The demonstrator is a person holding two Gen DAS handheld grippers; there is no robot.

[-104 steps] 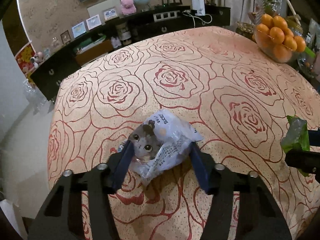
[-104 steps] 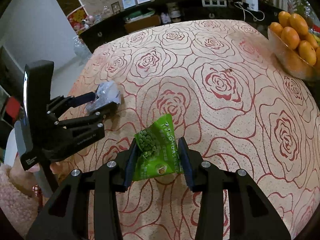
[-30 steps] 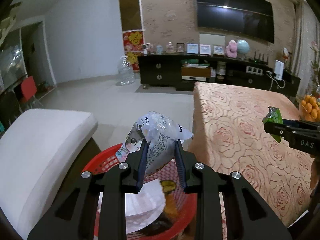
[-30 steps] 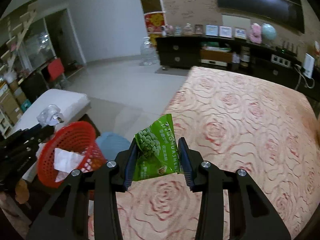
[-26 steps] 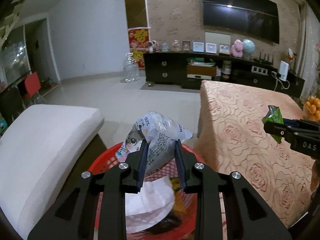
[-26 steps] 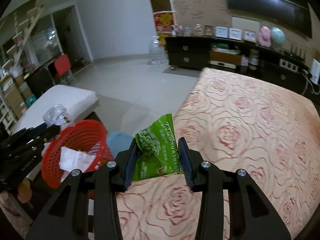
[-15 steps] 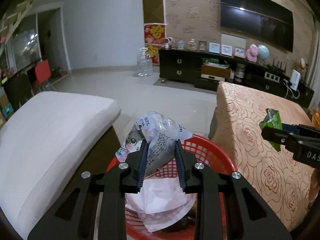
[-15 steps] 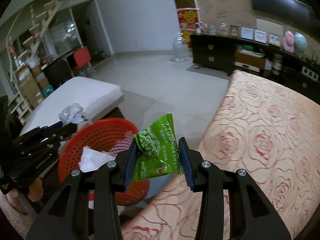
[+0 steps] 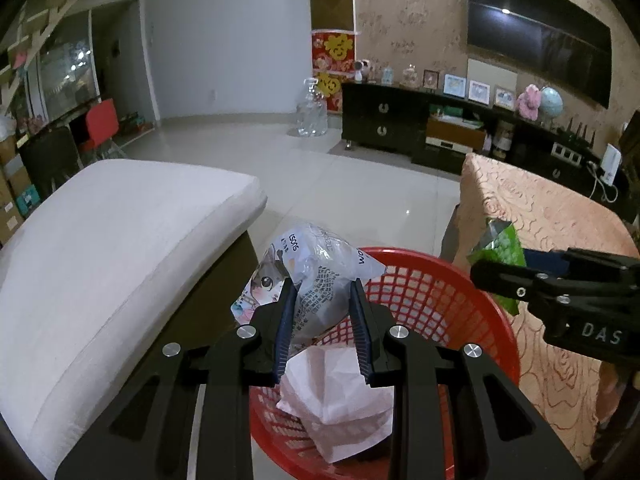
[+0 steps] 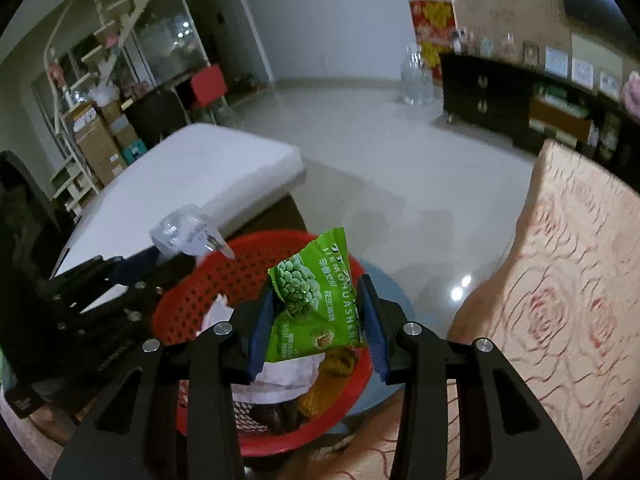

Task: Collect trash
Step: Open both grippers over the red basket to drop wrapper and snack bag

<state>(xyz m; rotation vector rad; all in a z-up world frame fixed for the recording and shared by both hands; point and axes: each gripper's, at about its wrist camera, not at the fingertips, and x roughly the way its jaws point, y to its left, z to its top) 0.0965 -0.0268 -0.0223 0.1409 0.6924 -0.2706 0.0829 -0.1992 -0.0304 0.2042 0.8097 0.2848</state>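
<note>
Both claws grip trash above the red basket (image 9: 460, 280): left claw (image 9: 322, 312) pinches a cat-print wrapper (image 9: 312, 264), right claw (image 10: 318, 320) a green snack packet (image 10: 316, 304).

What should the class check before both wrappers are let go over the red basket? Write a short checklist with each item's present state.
1. Left hand-held gripper shut on the cat-print wrapper: ok.
2. Right hand-held gripper shut on the green snack packet: ok.
3. Cat-print wrapper over the red basket: ok, near its rim.
4. Green snack packet over the basket: ok.
5. Room left above the white paper inside: ok.
6. Basket standing steady: cannot tell.
</note>
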